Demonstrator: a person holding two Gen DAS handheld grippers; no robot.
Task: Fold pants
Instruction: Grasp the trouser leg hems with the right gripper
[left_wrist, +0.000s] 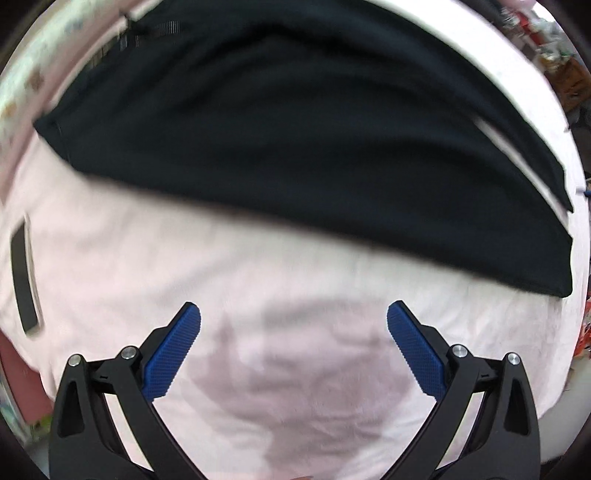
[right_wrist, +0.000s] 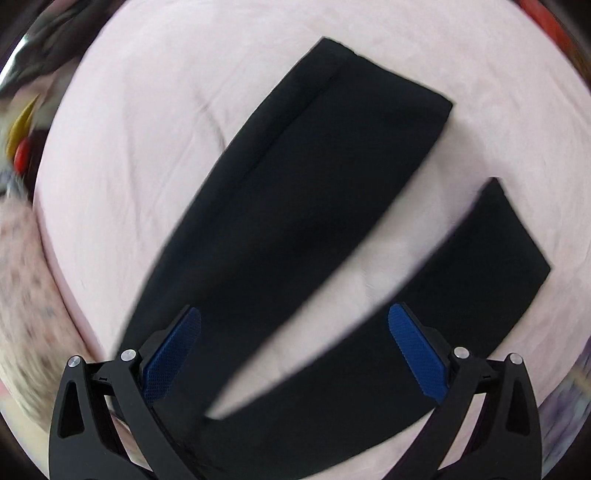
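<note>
Black pants (right_wrist: 295, 206) lie flat, legs splayed diagonally away up-right from both grippers' wide-apart, empty fingers (right_wrist: 415, 350).

Count from my feeds: one pair of black pants (right_wrist: 295, 206), two legs (right_wrist: 461, 295) splayed apart ahead of the right gripper (right_wrist: 294, 334). One pink bed sheet (left_wrist: 258, 295) under everything. One dark flat strip (left_wrist: 24, 280) far left of the left gripper (left_wrist: 293, 328). Two grippers, each with two blue pads (left_wrist: 173, 354), four pads total, all spread wide, nothing between them.
</note>
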